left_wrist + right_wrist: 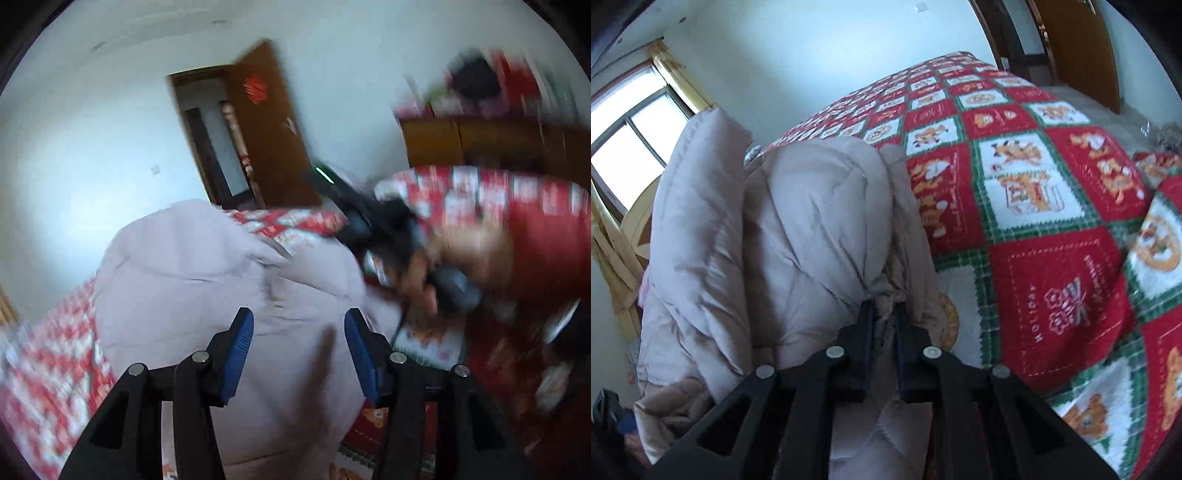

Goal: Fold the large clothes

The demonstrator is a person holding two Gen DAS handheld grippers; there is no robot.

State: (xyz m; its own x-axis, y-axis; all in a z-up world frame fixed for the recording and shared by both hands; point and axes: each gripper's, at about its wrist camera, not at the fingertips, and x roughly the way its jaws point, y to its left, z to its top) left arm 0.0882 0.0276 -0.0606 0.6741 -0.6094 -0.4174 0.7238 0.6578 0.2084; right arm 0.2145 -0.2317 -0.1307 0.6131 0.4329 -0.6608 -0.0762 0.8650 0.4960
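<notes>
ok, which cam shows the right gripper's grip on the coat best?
Right wrist. The right gripper sits centre frame, sharp, jaws shut on a bunched fold of the padded coat lying on the bedspread. The left wrist view only shows that gripper from outside, motion-blurred, the pinch point hidden; the coat is plain there.

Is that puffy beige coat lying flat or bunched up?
Bunched up: the coat lies in thick rolls on the bedspread, its edge pinched in the right gripper.
</notes>
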